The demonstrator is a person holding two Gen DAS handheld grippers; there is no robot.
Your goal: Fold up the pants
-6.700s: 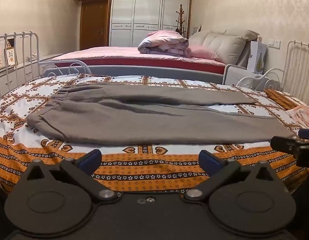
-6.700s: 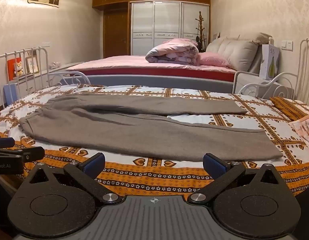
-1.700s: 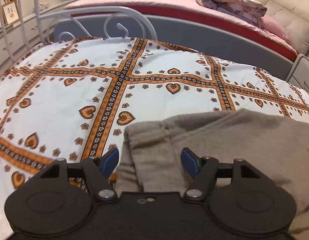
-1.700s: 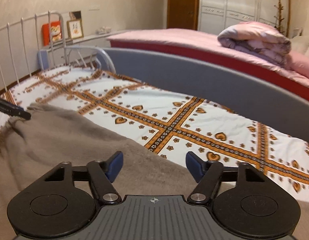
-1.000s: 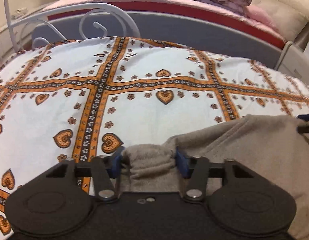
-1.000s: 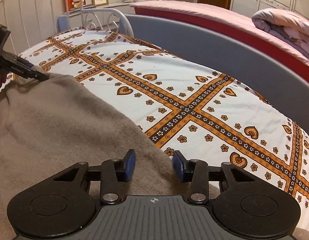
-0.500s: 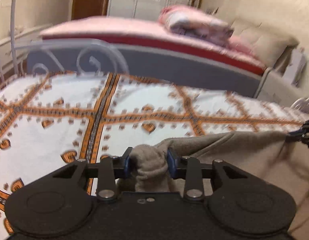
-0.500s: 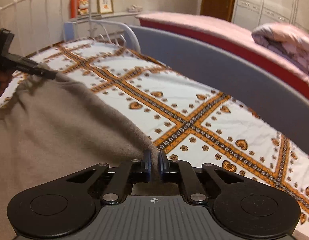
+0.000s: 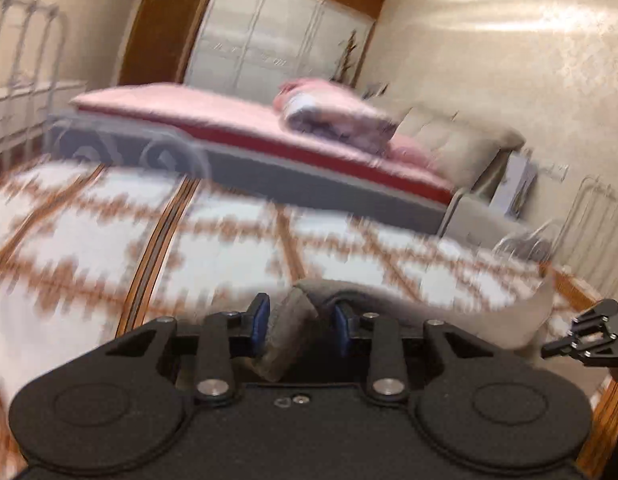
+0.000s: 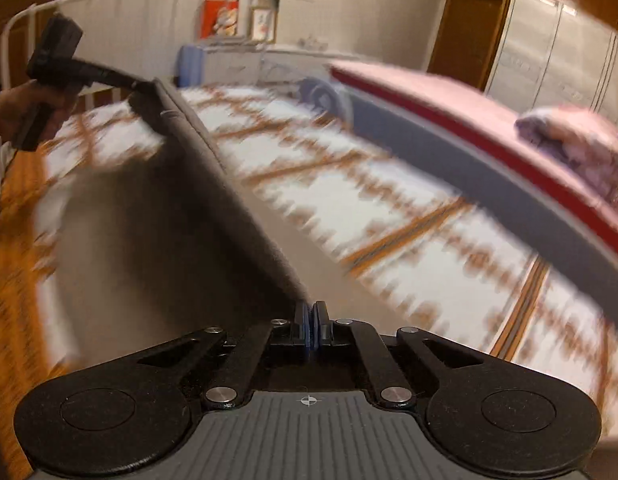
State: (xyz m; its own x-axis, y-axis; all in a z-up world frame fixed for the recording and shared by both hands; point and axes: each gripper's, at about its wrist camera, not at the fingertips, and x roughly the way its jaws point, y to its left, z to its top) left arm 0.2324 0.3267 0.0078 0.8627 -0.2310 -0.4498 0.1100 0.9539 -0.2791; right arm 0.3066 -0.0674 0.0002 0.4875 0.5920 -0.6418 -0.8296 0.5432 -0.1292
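Grey pants (image 10: 181,216) | edge taut gripper-to-gripper | left gripper (image 9: 301,322), right gripper (image 10: 311,330) both clamping fabric

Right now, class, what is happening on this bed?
A person is folding grey pants on a patterned bedspread with two handheld grippers. The left gripper clamps a bunched end of the cloth; the right gripper is pinched shut on another edge. The fabric hangs stretched between them, lifted off the bed.
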